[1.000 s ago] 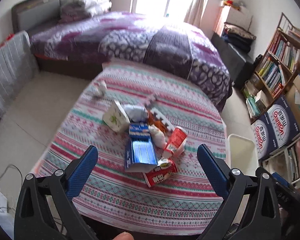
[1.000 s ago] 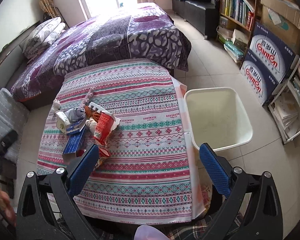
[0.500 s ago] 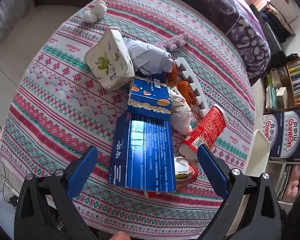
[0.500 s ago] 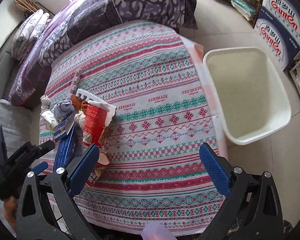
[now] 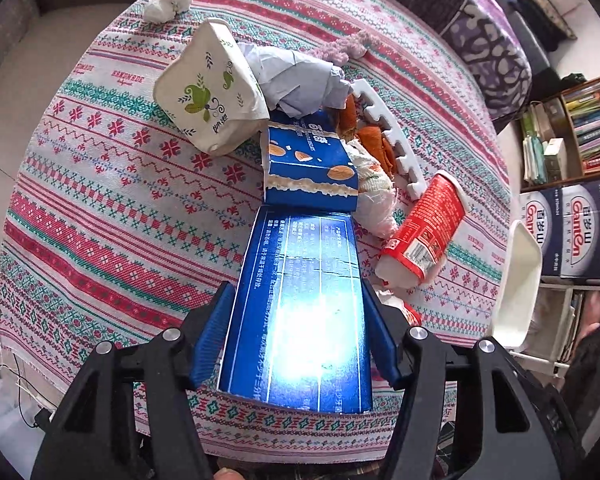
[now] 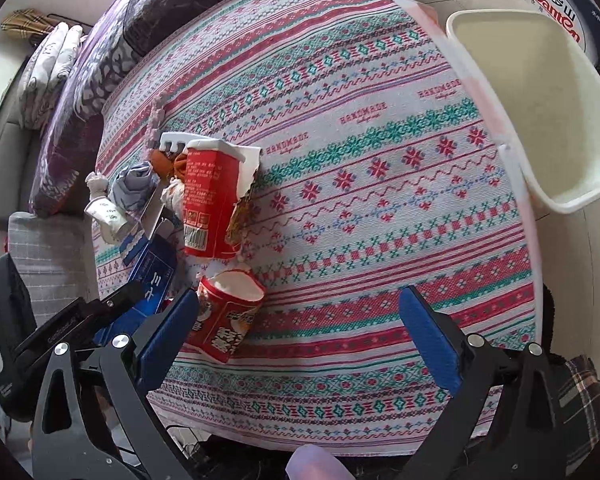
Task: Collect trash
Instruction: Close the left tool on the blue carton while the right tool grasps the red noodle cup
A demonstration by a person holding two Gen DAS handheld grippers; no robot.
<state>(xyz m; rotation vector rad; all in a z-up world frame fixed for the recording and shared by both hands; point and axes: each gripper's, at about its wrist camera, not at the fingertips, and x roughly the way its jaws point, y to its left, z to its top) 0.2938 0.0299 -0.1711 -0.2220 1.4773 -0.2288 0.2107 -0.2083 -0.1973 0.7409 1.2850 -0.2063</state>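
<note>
The left tool (image 5: 298, 336) is clamped on a flattened blue box (image 5: 300, 300) lying at the table's (image 5: 100, 220) near edge. The right tool (image 6: 298, 332), fingers spread apart, hovers beside a red cup (image 6: 226, 316). A white bin (image 6: 540, 112) stands off the table's right edge.

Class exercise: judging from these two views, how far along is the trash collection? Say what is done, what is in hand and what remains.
Done: nothing visible yet; the white bin beside the table looks empty. In hand: the left hand-held gripper has its fingers against both sides of the blue box, which has not reached the bin. Left: the red cup, red snack container, tissue pack and crumpled paper. The right hand-held gripper is open and holds nothing.
</note>
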